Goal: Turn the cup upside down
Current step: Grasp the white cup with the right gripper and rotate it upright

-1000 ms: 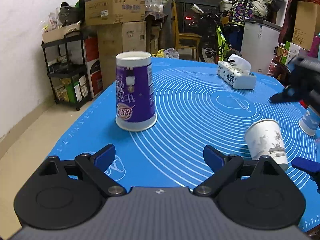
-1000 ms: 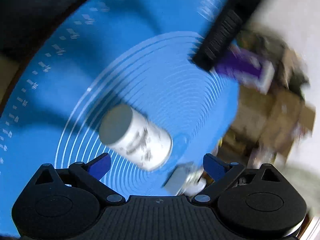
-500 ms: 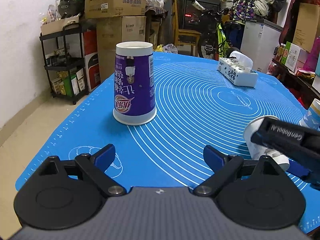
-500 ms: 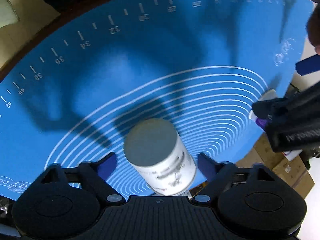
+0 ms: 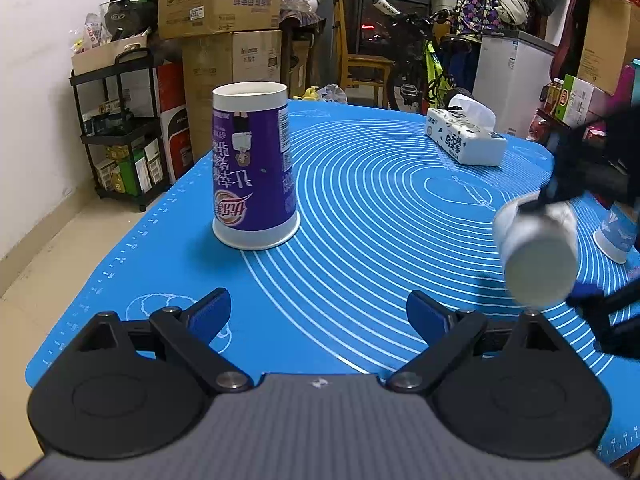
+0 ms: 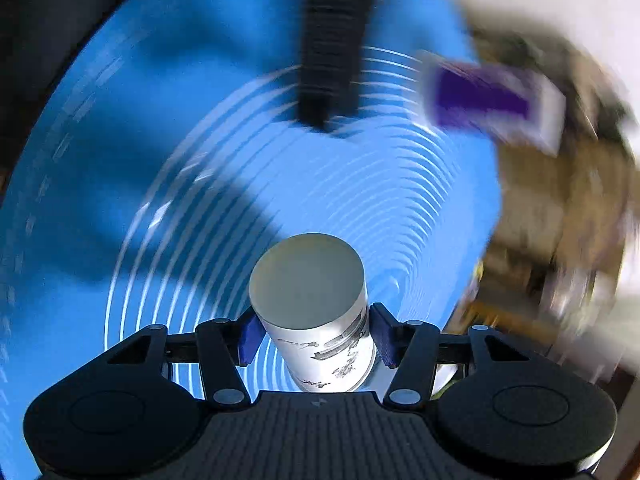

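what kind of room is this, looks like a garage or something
Probably a home storage room or a cluttered living space: stacked cardboard boxes, a parked bicycle and a chest freezer stand behind the table's blue mat.

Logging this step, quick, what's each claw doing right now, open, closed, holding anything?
Left claw: open, holding nothing, low over the blue mat.
Right claw: closed on the white paper cup, lifted off the mat.

The right claw has closed on and lifted the white cup.

Motion blurs the purple cup and shelving beyond.
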A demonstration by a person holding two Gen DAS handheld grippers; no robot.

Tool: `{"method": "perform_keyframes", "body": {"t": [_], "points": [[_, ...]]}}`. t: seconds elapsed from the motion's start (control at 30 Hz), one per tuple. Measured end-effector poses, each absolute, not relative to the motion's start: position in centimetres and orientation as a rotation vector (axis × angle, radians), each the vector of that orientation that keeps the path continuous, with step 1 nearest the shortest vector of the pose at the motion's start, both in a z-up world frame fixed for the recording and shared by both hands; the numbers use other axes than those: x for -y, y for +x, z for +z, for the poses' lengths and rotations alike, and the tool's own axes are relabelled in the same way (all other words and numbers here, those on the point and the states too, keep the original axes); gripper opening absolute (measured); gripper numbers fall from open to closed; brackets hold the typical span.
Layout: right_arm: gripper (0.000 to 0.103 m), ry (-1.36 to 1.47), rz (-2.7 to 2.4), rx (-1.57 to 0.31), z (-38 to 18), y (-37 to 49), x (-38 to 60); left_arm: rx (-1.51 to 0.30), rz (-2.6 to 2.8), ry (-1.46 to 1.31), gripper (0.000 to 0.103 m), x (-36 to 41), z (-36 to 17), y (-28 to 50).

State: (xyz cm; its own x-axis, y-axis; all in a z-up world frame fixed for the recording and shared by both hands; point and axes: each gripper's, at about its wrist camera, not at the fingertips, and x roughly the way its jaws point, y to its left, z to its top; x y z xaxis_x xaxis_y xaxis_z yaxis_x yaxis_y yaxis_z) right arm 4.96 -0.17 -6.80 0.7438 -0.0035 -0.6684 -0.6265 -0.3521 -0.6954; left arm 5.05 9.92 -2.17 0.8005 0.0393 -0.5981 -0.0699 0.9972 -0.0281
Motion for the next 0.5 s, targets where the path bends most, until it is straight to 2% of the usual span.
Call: {"method": "perform_keyframes", "body": {"t": [0.3, 0.4, 0.5], "points": [[0.061, -0.802, 0.571, -0.734, 2.0, 11.1, 6.8, -0.630, 0.019, -0.008, 0.094, -8.0, -1.5, 5.5], [0.061, -0.506, 0.541, -0.774, 2.5, 11.6, 10.6, -0.629, 0.011, 0.002, 0.094, -7.4, -1.4, 5.7], [0.061, -0.299, 0.492, -0.795, 0.6, 12.5, 13.0, -0.632, 0.006, 0.015, 0.094, -6.9, -1.4, 6.0]]}}
